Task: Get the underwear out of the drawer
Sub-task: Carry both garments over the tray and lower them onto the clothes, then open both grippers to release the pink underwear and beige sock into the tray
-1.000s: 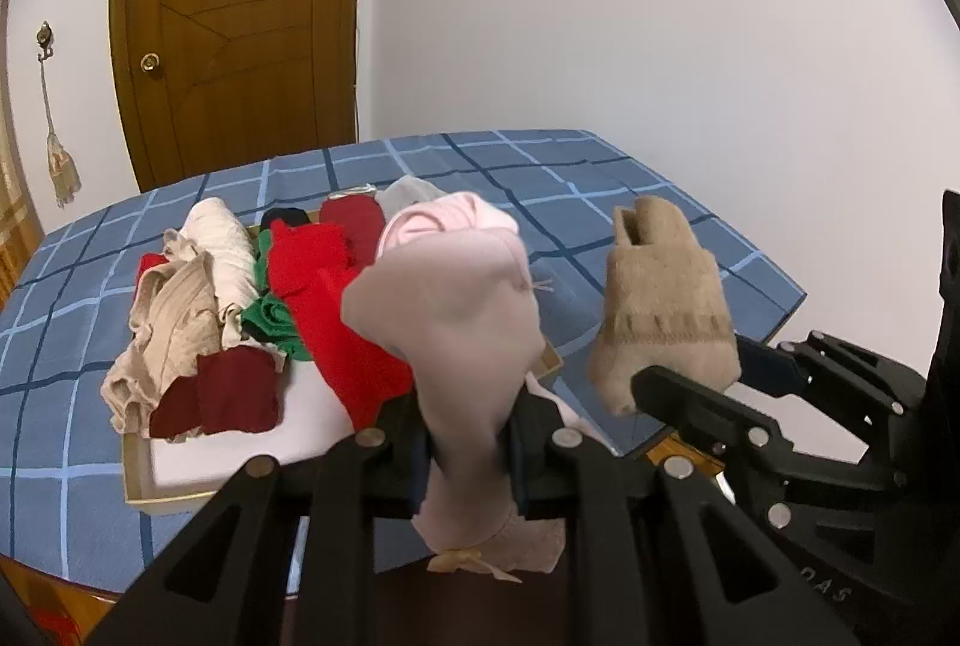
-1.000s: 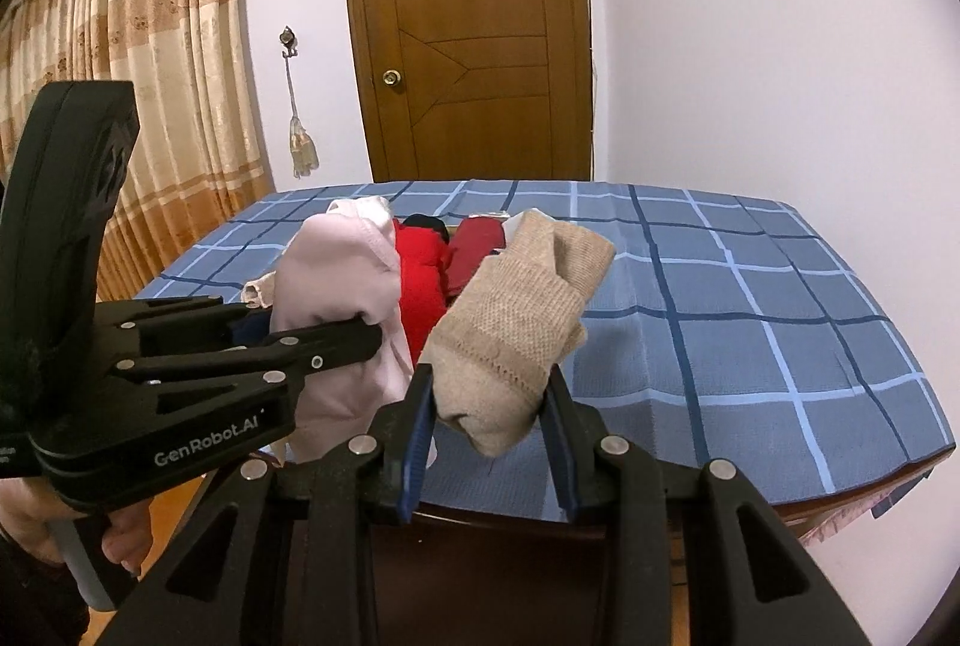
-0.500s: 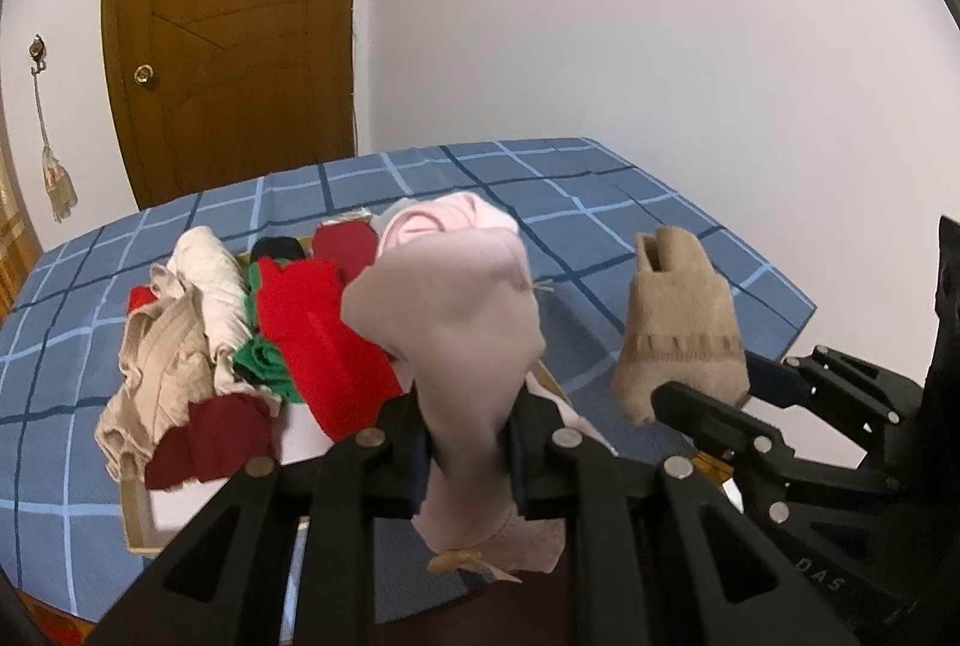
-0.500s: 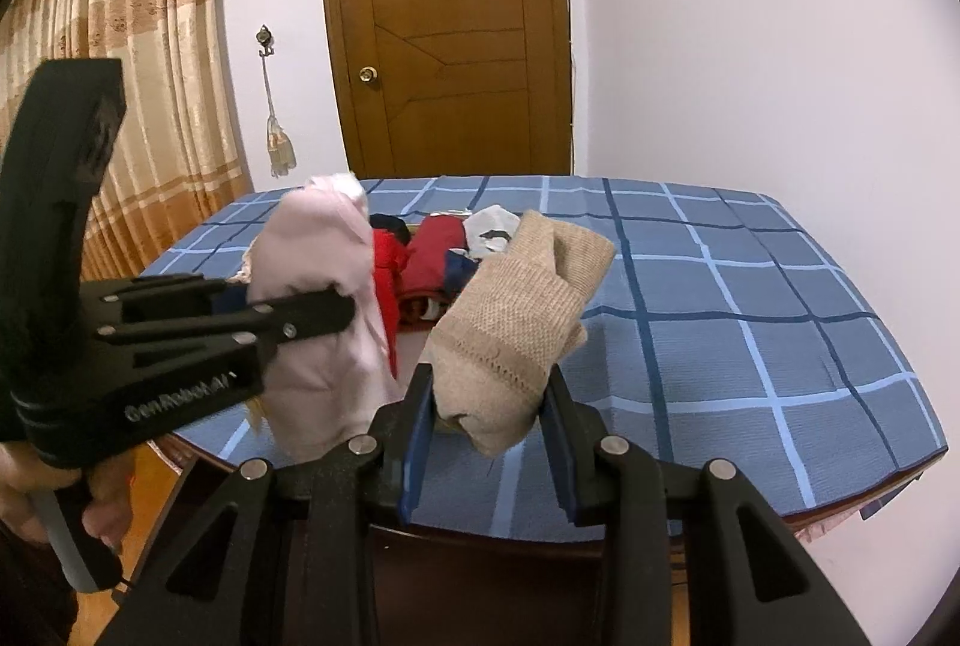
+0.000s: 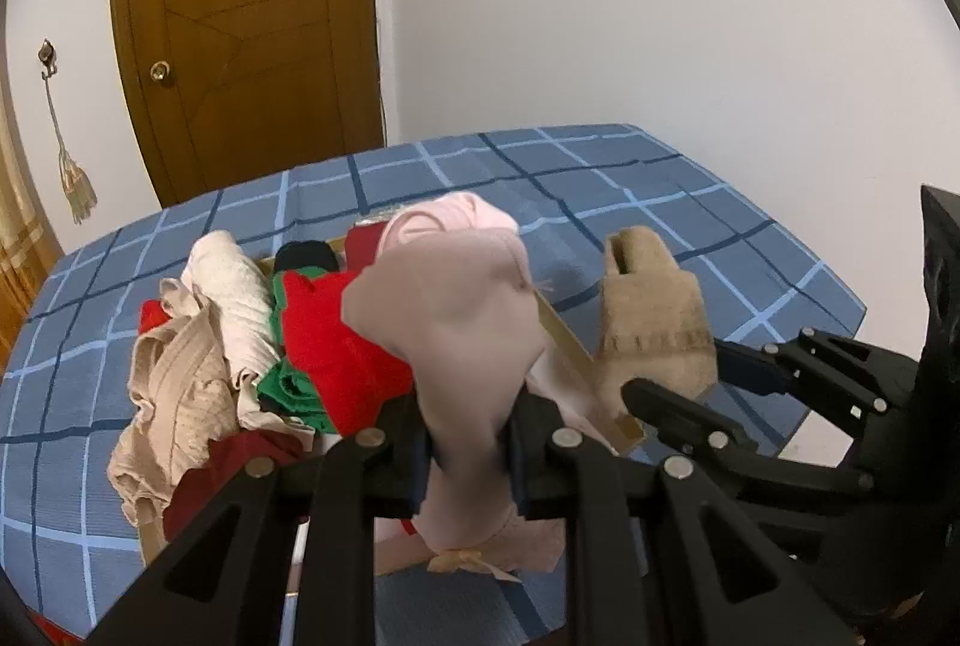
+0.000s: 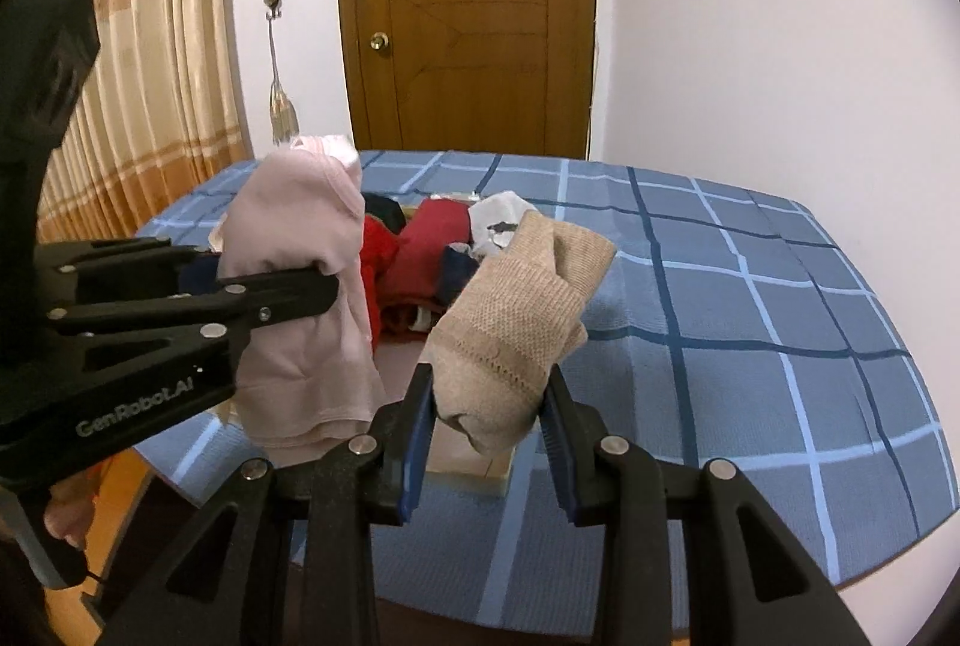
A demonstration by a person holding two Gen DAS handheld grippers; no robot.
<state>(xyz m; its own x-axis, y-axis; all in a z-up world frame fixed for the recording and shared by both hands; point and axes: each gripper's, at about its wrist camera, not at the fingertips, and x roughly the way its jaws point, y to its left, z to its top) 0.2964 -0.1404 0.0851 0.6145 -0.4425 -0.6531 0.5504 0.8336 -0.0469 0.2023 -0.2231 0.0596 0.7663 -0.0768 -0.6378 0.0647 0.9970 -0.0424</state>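
The drawer (image 5: pixel 600 364) on the counter (image 6: pixel 750 322) contains red, green and beige garments. Left gripper (image 5: pixel 471 442): jaws clamped on pink underwear (image 5: pixel 468 334), raised above it. Right gripper (image 6: pixel 486 424): jaws clamped on tan underwear (image 6: pixel 510 328) alongside.

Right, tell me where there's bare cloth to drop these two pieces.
Free: the blue checked tablecloth right of the drawer tray, out to the wall-side edge, and the strip behind the tray toward the door. Crowded: the tray itself, heaped with the clothes pile.
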